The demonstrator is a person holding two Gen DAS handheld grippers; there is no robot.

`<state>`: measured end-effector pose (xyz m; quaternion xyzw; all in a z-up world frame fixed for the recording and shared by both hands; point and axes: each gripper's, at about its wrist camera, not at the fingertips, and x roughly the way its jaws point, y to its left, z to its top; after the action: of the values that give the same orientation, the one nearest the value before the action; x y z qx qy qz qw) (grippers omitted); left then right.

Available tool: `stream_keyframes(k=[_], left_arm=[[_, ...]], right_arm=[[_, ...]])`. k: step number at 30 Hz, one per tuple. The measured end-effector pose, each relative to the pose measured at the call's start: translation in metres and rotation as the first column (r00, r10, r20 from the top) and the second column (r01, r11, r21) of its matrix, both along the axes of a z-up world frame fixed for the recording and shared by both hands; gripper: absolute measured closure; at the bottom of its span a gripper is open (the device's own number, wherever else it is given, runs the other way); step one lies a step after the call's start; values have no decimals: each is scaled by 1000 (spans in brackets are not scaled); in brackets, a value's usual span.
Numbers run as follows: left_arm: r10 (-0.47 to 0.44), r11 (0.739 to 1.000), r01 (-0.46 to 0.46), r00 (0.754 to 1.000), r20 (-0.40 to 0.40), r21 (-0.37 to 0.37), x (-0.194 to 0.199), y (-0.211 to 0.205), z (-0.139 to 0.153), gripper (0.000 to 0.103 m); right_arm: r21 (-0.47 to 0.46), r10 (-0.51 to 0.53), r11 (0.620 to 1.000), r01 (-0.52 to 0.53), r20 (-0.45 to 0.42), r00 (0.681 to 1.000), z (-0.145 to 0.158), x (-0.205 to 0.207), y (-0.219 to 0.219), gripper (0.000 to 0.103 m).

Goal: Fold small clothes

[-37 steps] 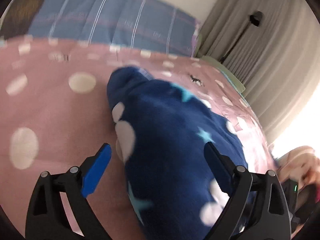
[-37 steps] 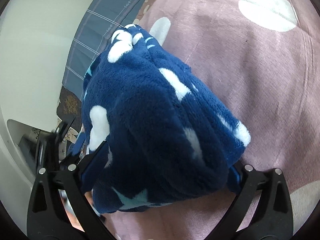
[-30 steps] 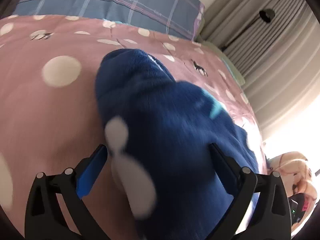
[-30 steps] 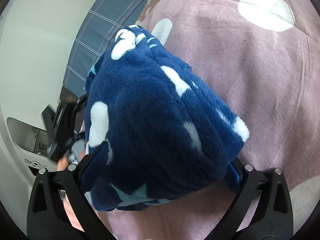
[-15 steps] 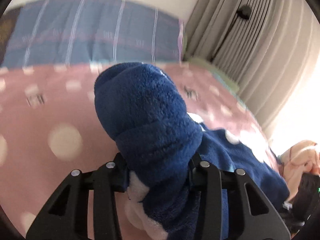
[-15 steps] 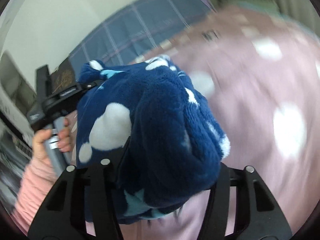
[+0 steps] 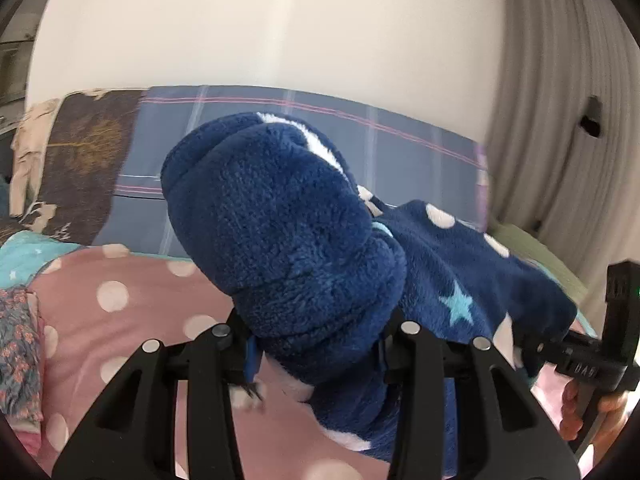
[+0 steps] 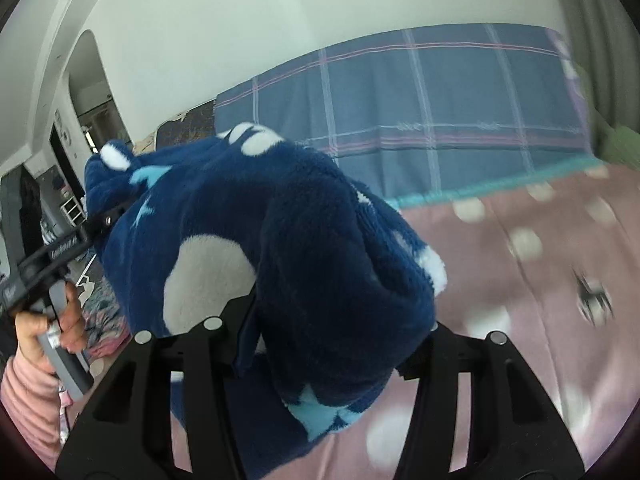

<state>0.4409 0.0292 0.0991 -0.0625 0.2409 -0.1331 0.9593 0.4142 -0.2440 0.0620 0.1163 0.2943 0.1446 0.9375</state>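
Note:
A dark blue fleece garment (image 7: 288,232) with white dots and light blue stars hangs in the air between both grippers, above the pink dotted bedspread (image 7: 132,320). My left gripper (image 7: 316,352) is shut on one bunched end of it. My right gripper (image 8: 328,344) is shut on the other bunched end (image 8: 320,264). The fleece hides the fingertips of both. The right gripper also shows at the right edge of the left wrist view (image 7: 576,360), and the left gripper at the left edge of the right wrist view (image 8: 68,248), each held by a hand.
A blue plaid pillow (image 8: 420,112) and a brown patterned cushion (image 7: 80,160) lean on the white wall at the head of the bed. Floral clothes (image 7: 16,352) lie at the left. Grey curtains (image 7: 560,120) hang at the right. A pink sleeve (image 8: 24,396) shows.
Both grippers shut on the fleece garment where it lay on the bed, then raised it. The views now tilt up toward the pillow and wall.

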Motion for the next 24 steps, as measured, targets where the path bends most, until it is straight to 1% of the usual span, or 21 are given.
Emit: stream_keyframes(k=[2,4,5,6,8,9,10,11,12,13,14,15,16,17,18,20,21,23,24], left_arm=[[31,1000,-31,999,-11,1,24,9,-13,61],[70,998,-70,997,-25,7,45,18,-36,61],[85,996,-85,996,-37,14,53,22,-48,61],[106,994,-105,992,-63,23,66,26,-67,60],[139,990,-136,980,-139,30,85,31,-103,58],[160,987,-153,961,-225,51,97,33,-134,55],[189,981,-169,941,-281,95,109,35,-155,54],[226,969,-182,925,-306,165,114,35,-180,53],[242,958,-177,921,-306,226,115,32,-199,51],[247,953,-176,922,-298,247,115,31,-207,50],[250,953,-185,928,-276,241,113,32,-207,50],[243,956,-183,931,-273,229,112,34,-204,50],[238,959,-181,931,-277,218,112,37,-203,48],[235,959,-176,930,-281,220,112,40,-200,46],[238,956,-176,934,-268,235,114,44,-200,39],[231,951,-170,946,-227,260,104,48,-190,31],[222,951,-163,951,-213,263,98,50,-186,28],[201,958,-147,956,-214,245,68,50,-170,23],[181,968,-134,959,-220,213,49,53,-163,20]], right_arm=[[8,11,1000,-11,-6,1000,-5,39,9,50],[4,21,1000,-21,-21,1000,-16,71,17,50],[-7,28,1000,-29,-39,999,-27,89,24,50],[-10,34,999,-34,-64,997,-38,103,29,50],[-7,29,1000,-30,-157,987,-77,130,36,44],[-11,10,1000,-13,-212,977,-97,143,37,42],[-40,-31,999,21,-286,958,-129,153,39,34],[-70,-62,997,42,-321,945,-148,157,41,29],[-88,-91,994,66,-336,937,-167,158,40,29],[-89,-128,991,104,-341,931,-180,157,38,27],[-15,-134,990,138,-361,923,-189,156,30,21],[36,-142,985,168,-377,915,-191,156,24,18],[56,-158,979,195,-399,903,-192,157,19,15],[52,-156,980,192,-398,904,-191,156,18,15],[33,-160,982,187,-387,908,-187,153,19,15],[-56,-198,980,190,-334,922,-171,138,24,15],[-80,-203,979,188,-308,929,-160,122,28,15],[-87,-195,980,178,-266,944,-146,95,29,15],[-89,-186,982,169,-245,951,-140,78,29,15]])
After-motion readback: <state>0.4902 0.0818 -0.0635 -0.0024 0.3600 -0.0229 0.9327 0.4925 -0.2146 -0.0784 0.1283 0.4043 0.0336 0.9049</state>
